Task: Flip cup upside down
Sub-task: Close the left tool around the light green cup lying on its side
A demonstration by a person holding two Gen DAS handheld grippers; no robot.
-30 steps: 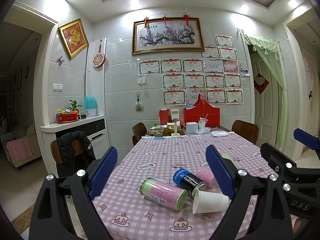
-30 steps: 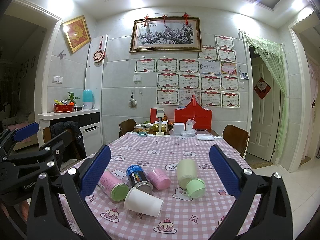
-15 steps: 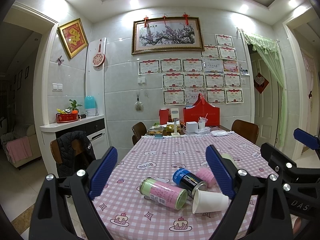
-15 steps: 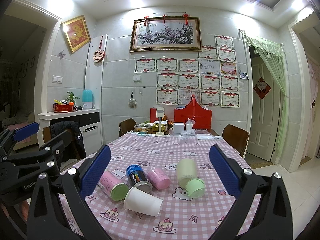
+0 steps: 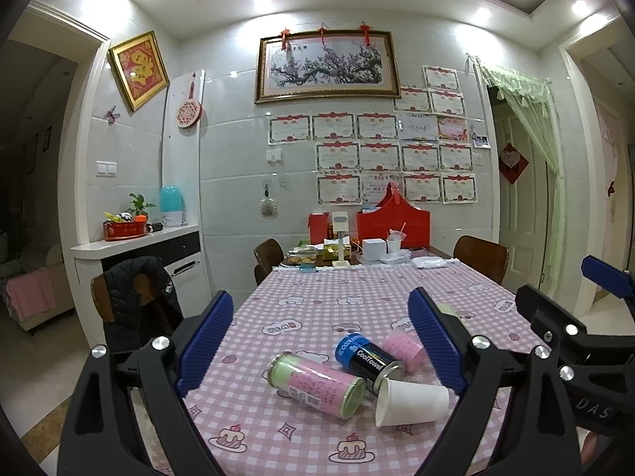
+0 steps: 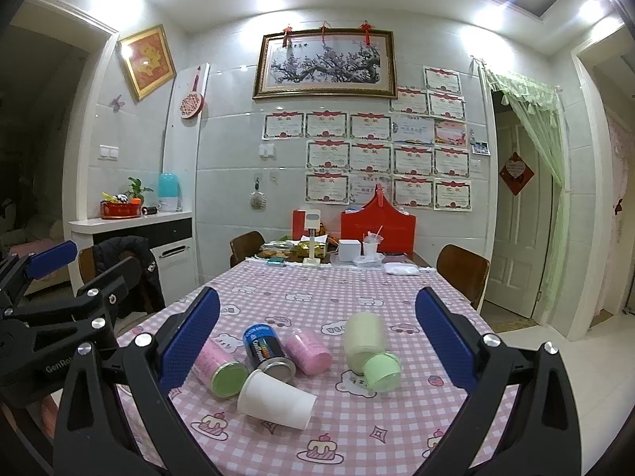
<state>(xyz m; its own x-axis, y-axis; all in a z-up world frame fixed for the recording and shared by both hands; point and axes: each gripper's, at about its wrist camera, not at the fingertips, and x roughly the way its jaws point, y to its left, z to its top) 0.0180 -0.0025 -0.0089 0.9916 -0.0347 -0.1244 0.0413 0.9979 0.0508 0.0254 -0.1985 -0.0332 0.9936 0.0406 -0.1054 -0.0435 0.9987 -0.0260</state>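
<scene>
A white paper cup [image 5: 412,401] lies on its side on the pink checked tablecloth [image 5: 317,309], near the front edge; it also shows in the right wrist view [image 6: 276,400]. My left gripper [image 5: 317,345] is open and empty, held above and before the cans and the cup. My right gripper [image 6: 317,341] is open and empty, above the same group. Each gripper shows at the edge of the other's view.
Lying beside the cup are a pink-and-green can [image 5: 317,384], a black-and-blue can [image 5: 367,359], a small pink can [image 5: 403,349] and a cream-and-green container [image 6: 369,349]. Boxes and dishes [image 5: 357,246] crowd the far table end. Chairs [image 5: 480,256] stand around it.
</scene>
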